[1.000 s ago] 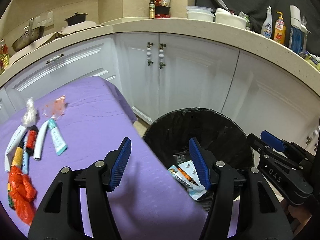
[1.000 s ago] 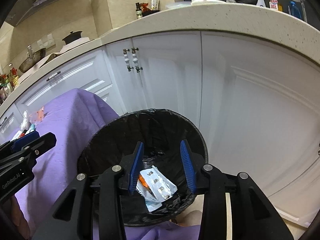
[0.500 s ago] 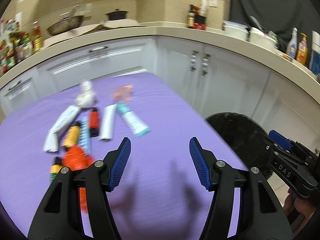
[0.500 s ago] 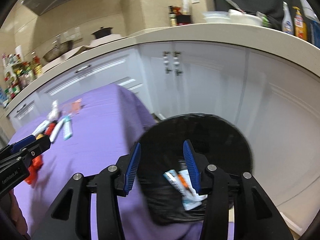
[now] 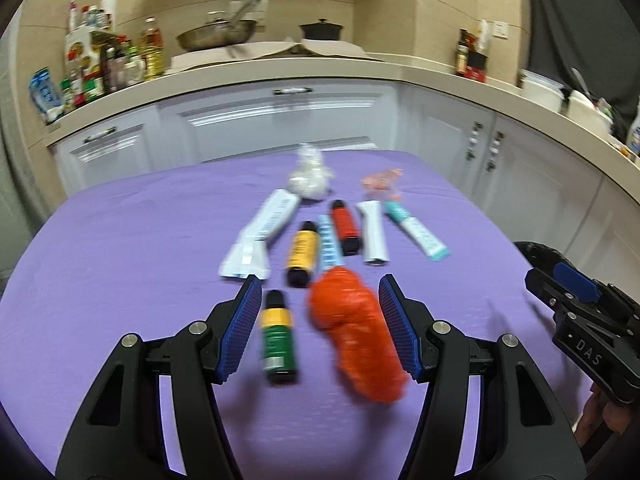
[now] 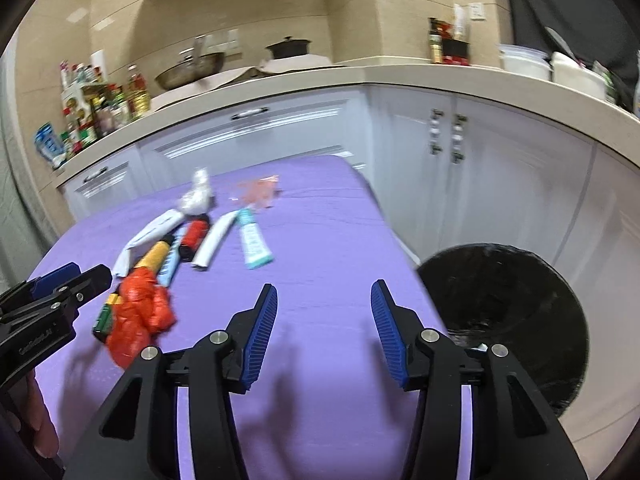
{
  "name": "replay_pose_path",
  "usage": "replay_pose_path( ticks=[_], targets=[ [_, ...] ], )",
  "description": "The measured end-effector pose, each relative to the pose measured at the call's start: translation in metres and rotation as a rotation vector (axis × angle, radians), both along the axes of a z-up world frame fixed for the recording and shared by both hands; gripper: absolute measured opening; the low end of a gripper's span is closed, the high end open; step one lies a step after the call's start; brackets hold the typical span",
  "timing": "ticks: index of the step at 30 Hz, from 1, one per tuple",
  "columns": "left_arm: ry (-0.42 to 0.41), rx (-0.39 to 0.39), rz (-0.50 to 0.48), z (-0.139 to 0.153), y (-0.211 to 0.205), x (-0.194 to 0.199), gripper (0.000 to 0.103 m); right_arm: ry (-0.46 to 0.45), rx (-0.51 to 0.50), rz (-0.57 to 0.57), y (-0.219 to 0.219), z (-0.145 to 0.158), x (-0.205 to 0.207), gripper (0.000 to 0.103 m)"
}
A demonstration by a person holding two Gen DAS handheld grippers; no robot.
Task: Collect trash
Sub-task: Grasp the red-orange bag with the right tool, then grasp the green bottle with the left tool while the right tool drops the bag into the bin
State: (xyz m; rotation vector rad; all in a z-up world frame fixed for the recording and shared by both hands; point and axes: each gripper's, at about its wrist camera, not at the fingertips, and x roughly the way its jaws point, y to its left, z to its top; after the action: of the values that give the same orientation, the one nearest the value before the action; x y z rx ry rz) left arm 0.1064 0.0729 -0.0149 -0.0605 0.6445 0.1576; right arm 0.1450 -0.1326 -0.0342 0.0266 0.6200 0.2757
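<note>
Trash lies in a cluster on the purple table (image 5: 120, 264). My left gripper (image 5: 320, 326) is open above a crumpled orange bag (image 5: 356, 336) and a small green-and-yellow bottle (image 5: 277, 336), both between its jaws. Beyond lie a yellow bottle (image 5: 303, 254), a red bottle (image 5: 345, 226), white tubes (image 5: 373, 232) and a teal tube (image 5: 416, 234). My right gripper (image 6: 323, 330) is open and empty over bare table, right of the orange bag (image 6: 138, 312). The black-lined trash bin (image 6: 508, 316) stands off the table's right edge.
White lower cabinets (image 5: 288, 120) and a beige counter run behind the table, with a pan (image 5: 216, 36), a pot and bottles on it. A white crumpled wad (image 5: 308, 176) and a pink wrapper (image 5: 380, 178) lie at the far side of the cluster.
Both grippers have swung left from over the bin to the table. The left one now hovers over the orange bag and the small bottle; the right gripper's jaws have opened wider.
</note>
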Motion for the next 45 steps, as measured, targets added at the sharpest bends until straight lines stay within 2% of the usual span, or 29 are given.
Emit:
replay_pose_path(
  ticks=[17,25,27,28,29,31,38,45],
  targets=[
    [0.021,-0.021,0.146,-0.014,0.079,-0.024,0.060,0.008,-0.041,0.206,0.101,-0.001,-0.011,0.060],
    [0.029,-0.044,0.170,-0.020,0.096,-0.031,0.060,0.080,-0.093,0.268,0.133,-0.018,-0.009,0.060],
    [0.031,-0.052,0.168,-0.021,0.097,-0.032,0.060,0.097,-0.092,0.275,0.135,-0.021,-0.009,0.053],
    [0.032,-0.054,0.166,-0.021,0.096,-0.032,0.060,0.107,-0.089,0.281,0.134,-0.022,-0.008,0.041],
    [0.031,-0.057,0.162,-0.021,0.095,-0.032,0.060,0.109,-0.086,0.282,0.134,-0.022,-0.007,0.034],
    [0.031,-0.060,0.153,-0.022,0.093,-0.032,0.060,0.102,-0.081,0.273,0.130,-0.020,-0.008,0.027],
    [0.034,-0.064,0.092,-0.022,0.067,-0.026,0.060,0.075,-0.078,0.211,0.104,-0.014,-0.006,0.026],
    [0.048,-0.044,0.039,-0.027,0.035,-0.015,0.061,0.077,-0.056,0.124,0.060,-0.015,-0.001,0.026]
  ],
)
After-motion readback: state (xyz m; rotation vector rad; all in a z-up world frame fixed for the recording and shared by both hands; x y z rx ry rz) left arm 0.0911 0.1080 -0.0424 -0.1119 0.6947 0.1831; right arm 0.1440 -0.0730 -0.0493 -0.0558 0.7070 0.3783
